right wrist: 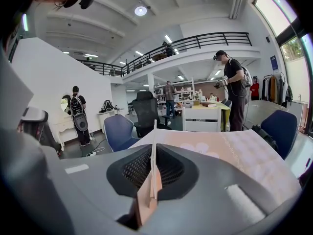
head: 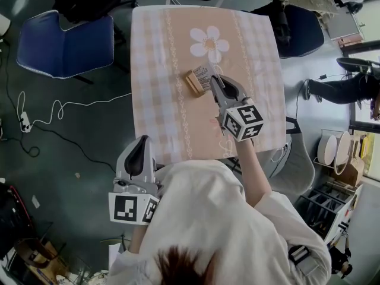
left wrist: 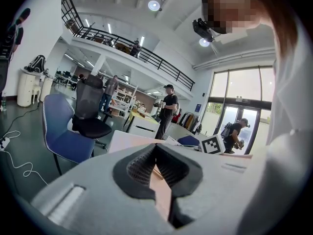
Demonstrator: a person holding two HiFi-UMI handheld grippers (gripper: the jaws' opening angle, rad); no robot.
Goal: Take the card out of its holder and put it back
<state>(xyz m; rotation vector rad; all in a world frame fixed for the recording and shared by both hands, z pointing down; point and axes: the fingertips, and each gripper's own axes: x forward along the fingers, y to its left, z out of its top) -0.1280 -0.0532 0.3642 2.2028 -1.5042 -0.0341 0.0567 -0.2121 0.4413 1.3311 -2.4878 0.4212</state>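
Closest under my head camera hung my left gripper [head: 141, 142], off the near left corner of the table [head: 154, 52]. Its jaws were pressed together on nothing, and only the checked cloth showed behind them. It was well apart from the work.

My right gripper [head: 215, 82] was out over the middle of the table, clenched on the card [head: 203, 73]. From along its own jaws the card stood as a thin upright edge pinched between the pads.

Just to the left of those jaw tips lay the wooden holder [head: 192, 84]. Its long axis ran slantwise, from far-left to near-right. The card touched or overlapped its far right end, and I could not tell whether the lower edge sat in the slot or was clear of it.

I judged the right hand the one to finish the job. The card's edge would have to line up with that slanted slot.
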